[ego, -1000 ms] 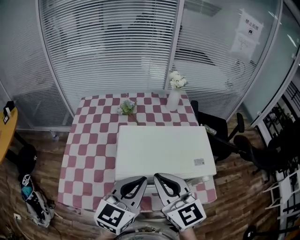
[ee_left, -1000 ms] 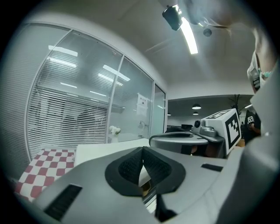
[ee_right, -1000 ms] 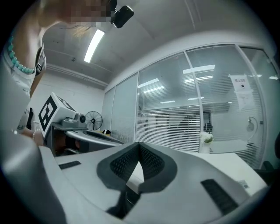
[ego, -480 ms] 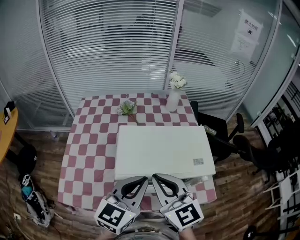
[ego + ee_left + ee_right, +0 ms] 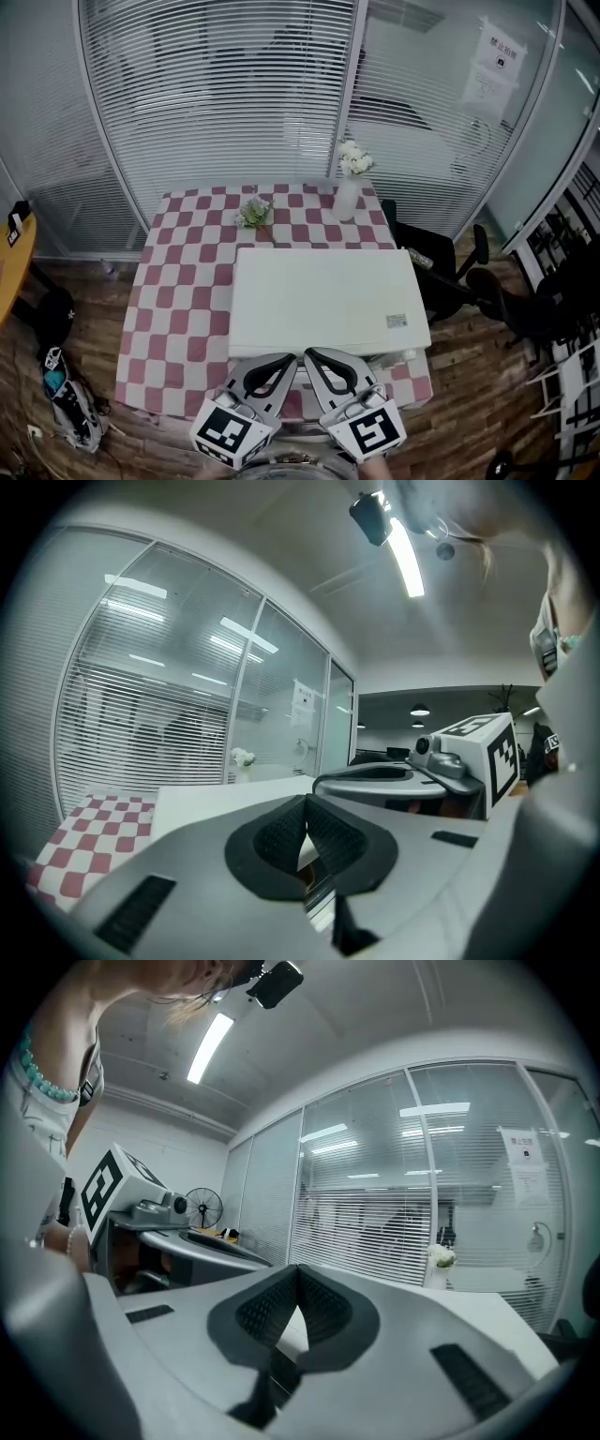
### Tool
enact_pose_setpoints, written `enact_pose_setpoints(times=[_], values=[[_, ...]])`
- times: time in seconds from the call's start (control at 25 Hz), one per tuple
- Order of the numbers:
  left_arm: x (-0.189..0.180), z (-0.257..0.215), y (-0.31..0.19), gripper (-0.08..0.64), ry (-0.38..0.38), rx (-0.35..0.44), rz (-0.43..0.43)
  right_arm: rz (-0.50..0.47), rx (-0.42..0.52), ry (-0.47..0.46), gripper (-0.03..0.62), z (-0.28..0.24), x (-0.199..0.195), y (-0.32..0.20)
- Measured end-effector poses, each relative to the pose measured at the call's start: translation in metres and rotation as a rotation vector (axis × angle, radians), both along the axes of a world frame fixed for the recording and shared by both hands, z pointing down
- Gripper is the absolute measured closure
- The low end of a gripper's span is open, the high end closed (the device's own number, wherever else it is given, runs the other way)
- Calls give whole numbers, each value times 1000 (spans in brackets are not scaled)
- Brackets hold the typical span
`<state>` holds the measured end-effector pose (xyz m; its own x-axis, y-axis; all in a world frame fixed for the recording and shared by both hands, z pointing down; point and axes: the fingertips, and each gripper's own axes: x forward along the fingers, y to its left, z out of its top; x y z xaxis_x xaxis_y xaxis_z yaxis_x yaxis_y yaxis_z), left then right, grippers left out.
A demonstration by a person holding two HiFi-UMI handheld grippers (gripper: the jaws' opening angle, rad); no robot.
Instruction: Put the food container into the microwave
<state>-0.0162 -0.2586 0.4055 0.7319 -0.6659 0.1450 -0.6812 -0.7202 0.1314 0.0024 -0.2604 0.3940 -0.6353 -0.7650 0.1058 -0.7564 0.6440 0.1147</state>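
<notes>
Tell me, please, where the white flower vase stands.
In the head view, the vase stands at the far edge of the checkered table, behind the microwave and right of the loose bouquet.

Bright ceiling strip light (image 5: 405, 550); sharp frames; fisheye edges vignetted.

Your right gripper (image 5: 298, 1277) closed, pads tip to tip, nothing between them, your left gripper (image 5: 234, 1252) alongside at left, desk fan (image 5: 204, 1209) behind it, white flowers (image 5: 441, 1258) by the window blinds (image 5: 375, 1213) ahead
</notes>
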Motion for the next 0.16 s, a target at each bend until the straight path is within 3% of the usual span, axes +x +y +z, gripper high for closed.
enact_pose_setpoints(times=[0.16], values=[[1,0,-2,548,5,3,-2,5,-3,2,600,2,3,-2]])
